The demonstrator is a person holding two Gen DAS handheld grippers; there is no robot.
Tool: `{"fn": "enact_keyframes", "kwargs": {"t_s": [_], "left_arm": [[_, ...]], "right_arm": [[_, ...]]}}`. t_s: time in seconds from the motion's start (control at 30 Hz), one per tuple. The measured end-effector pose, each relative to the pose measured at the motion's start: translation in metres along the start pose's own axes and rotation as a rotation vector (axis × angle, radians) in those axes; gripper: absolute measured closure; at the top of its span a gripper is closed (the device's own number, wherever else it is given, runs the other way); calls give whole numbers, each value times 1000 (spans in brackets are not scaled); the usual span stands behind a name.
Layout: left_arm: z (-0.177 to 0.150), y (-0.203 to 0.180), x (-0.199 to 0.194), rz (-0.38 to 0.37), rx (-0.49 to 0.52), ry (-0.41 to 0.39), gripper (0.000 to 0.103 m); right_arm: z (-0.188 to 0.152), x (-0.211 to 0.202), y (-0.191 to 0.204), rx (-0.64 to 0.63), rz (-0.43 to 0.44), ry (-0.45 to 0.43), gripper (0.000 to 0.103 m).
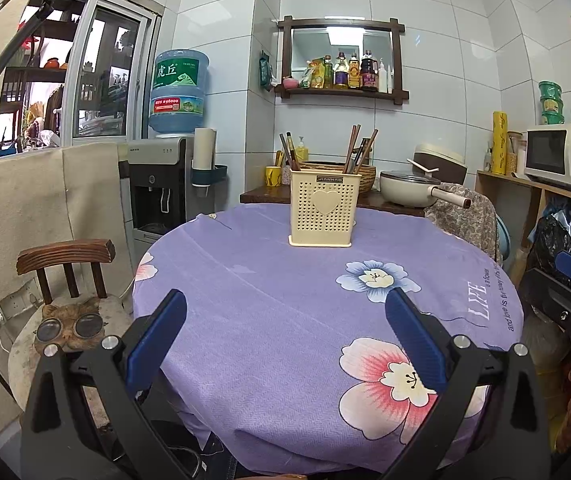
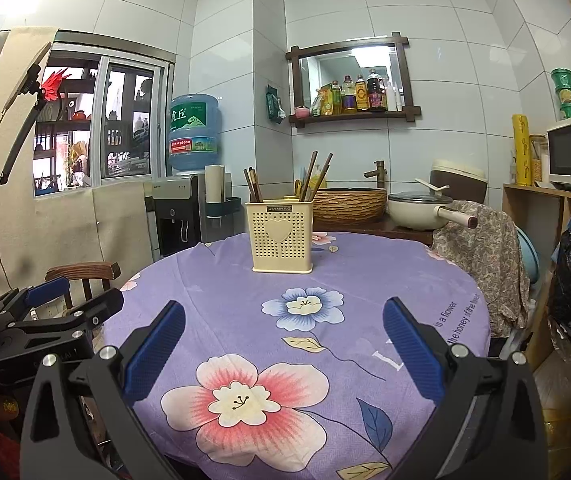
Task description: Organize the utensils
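purple tablecloth [image 2: 365, 280] printed with pink and blue flowers; cream perforated utensil holder [image 2: 282, 237] bearing a heart; dark brown chopsticks [image 2: 315, 176]; blue-padded black left gripper [image 1: 285, 316] and right gripper [image 2: 284, 324]; blue water jug [image 1: 179, 92].

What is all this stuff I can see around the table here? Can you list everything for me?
utensil holder: one, cream, far side of table
chopsticks: several, brown, upright in holder
tablecloth: one, purple with flowers, covers round table
water bottle: one, blue, on dispenser, left
chair: one, dark wood, left of table
pan: one, cream, counter behind table
microwave: one, white, right shelf
bottles: several, wall shelf
left gripper: blue pads, open, empty
right gripper: blue pads, open, empty
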State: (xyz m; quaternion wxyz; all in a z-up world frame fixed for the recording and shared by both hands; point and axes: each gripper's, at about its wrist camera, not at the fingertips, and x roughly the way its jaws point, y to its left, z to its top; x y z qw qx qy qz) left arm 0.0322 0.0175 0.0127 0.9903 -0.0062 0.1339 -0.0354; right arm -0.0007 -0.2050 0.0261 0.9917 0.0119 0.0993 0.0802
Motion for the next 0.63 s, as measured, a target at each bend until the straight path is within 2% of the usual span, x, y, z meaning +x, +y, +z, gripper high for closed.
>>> {"fn": "enact_keyframes", "kwargs": {"t_s": [0.63], "left_arm": [[-2,1,-1,-13,-1,6,5]], "right_arm": [[-1,0,0,2,-3,4,5]]}}
